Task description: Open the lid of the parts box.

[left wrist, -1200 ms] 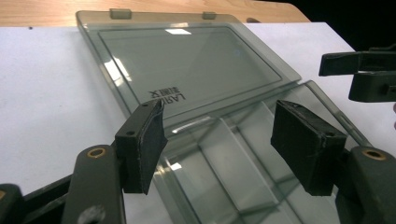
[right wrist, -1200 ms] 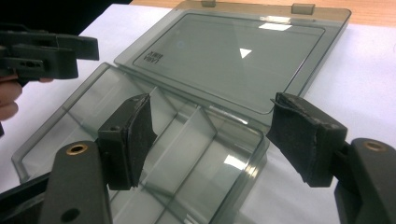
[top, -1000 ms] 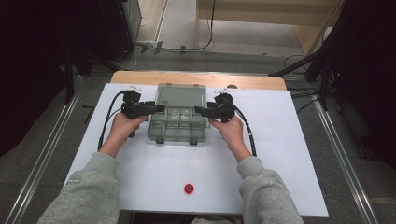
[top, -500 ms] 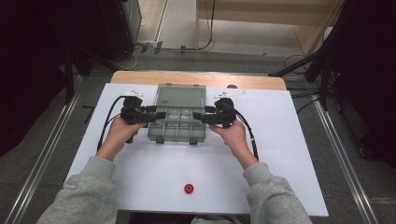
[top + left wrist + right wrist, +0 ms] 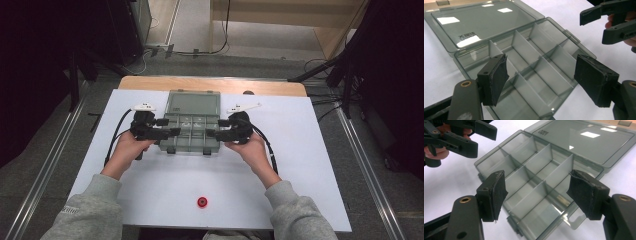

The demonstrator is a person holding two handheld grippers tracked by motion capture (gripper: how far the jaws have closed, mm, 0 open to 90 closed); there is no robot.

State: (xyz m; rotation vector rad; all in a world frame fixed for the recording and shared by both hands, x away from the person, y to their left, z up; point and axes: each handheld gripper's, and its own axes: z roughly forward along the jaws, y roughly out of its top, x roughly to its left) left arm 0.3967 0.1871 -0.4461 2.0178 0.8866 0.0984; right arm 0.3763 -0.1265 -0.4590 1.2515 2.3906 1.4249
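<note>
1. Clear grey compartment box lying open in the middle of the white table, toward the far side, with the lid folded back flat on the table behind the tray.
2. Tray divided by thin clear walls into several compartments; all compartments seen in the two gripper views empty.
3. Left gripper held at the left end of the box, jaws pointing inward over the left edge of the tray.
4. In the left gripper view, left gripper spread wide, jaws just opened further, nothing between the pads; box lying below and beyond them, not pinched.
5. Right gripper held at the right end of the box, jaws pointing inward, facing the left gripper across the tray.
6. In the right gripper view, right gripper also spread apart, pads not pressing on anything; box seen under the gap, with a small latch tab at the near edge.
7. Both hands, in grey sleeves, coming from the near side of the table, one at each end of the box.
8. Small red round object lying alone on the near part of the table, well apart from the box and from both grippers.
</note>
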